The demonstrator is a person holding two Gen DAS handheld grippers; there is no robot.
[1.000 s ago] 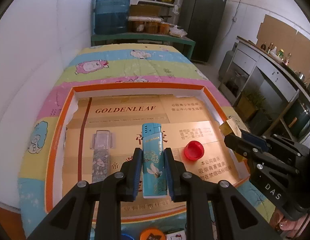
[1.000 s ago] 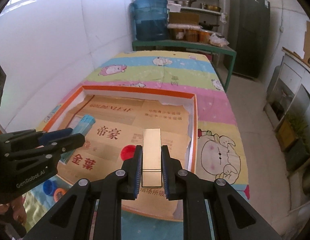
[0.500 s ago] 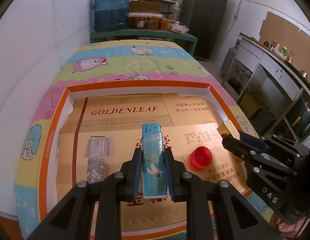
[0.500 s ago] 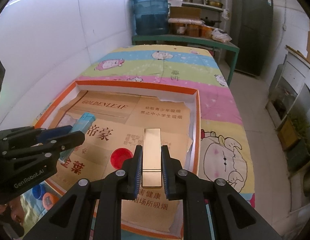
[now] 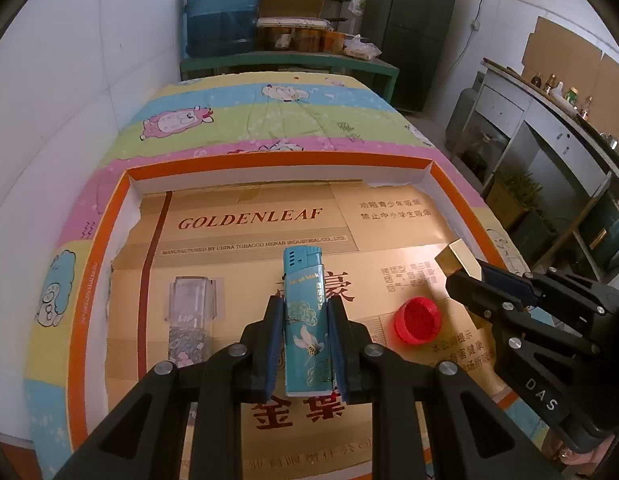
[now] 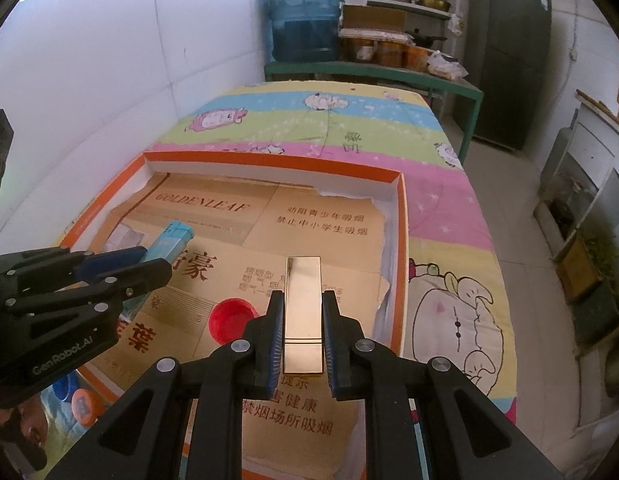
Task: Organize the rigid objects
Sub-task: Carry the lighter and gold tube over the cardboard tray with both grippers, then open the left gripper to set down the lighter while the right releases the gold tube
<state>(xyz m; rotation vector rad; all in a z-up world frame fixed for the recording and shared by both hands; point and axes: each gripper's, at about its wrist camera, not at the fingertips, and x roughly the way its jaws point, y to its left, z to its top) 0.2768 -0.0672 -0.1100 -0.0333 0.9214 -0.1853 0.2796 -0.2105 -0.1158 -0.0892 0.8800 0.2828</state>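
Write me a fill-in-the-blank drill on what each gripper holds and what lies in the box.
1. The left gripper is shut on a blue ____.
2. The right gripper is shut on a ____-coloured bar.
3. The cap lying in the box is ____.

Missing words: lighter; gold; red

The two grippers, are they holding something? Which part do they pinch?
Yes. The left gripper pinches the blue lighter by its lower body sides. The right gripper pinches the gold bar by its near end's sides.
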